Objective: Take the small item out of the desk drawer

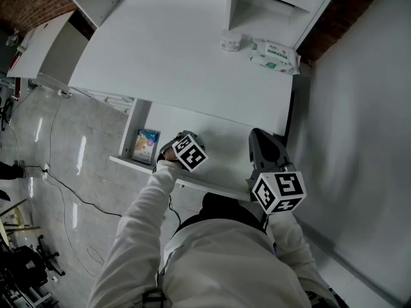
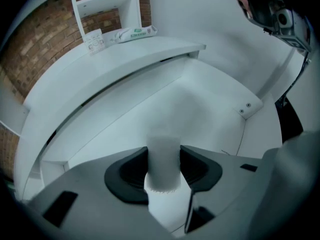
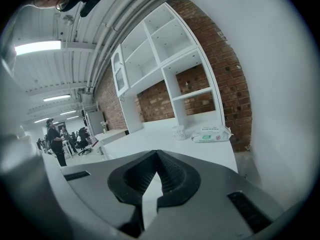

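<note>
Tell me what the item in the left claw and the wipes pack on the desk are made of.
White cylinder gripped in the left claw: probably plastic, with a matte surface and a finely ridged band moulded around it. Wipes pack: looks like soft plastic film, slightly glossy, with a crumpled outline and a green printed label.

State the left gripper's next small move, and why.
Probably lift the left gripper straight up, out of the drawer, before carrying anything toward the desktop. Its pads appear closed on the small white cylinder, which stands upright between them, and the open drawer's walls rise around it.
</note>
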{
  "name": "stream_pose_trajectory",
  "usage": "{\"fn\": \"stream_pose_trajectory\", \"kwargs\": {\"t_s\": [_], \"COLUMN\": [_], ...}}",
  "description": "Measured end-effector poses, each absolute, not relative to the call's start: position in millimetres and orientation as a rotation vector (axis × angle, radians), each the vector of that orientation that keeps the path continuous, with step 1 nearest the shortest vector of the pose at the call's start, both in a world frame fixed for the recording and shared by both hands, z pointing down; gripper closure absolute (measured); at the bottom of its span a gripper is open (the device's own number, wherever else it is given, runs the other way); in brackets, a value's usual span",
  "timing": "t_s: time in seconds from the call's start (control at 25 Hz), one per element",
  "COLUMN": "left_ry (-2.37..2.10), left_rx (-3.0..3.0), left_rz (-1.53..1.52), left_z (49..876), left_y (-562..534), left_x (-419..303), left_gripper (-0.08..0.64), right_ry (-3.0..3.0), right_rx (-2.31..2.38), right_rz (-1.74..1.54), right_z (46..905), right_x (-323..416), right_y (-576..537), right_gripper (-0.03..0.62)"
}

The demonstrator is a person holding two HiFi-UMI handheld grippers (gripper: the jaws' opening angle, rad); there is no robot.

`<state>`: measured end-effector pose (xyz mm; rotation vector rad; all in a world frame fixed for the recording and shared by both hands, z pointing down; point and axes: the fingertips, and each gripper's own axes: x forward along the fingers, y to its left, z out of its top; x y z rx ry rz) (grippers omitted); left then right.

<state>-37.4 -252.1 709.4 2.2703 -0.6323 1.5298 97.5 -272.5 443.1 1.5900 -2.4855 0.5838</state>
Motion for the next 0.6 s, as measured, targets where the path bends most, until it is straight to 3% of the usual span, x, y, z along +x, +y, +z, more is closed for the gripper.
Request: {"fn": "stream_pose_trajectory", "kwargs": {"t_s": [0.6], "left_ry": [-0.965], "left_rx": [2.475], "left_rz": [1.143], "left_z": [588.9], "left_y": [-281.0], "left_x": [-32.9], "left_gripper": [0.367], "right_ry": [-2.542], "right_rx": [1.534], "right_rz": [0.550], "right_z": [431.2], "right_x": [70.2], "right_y": [-260.8], "right_gripper": [0.565]}}
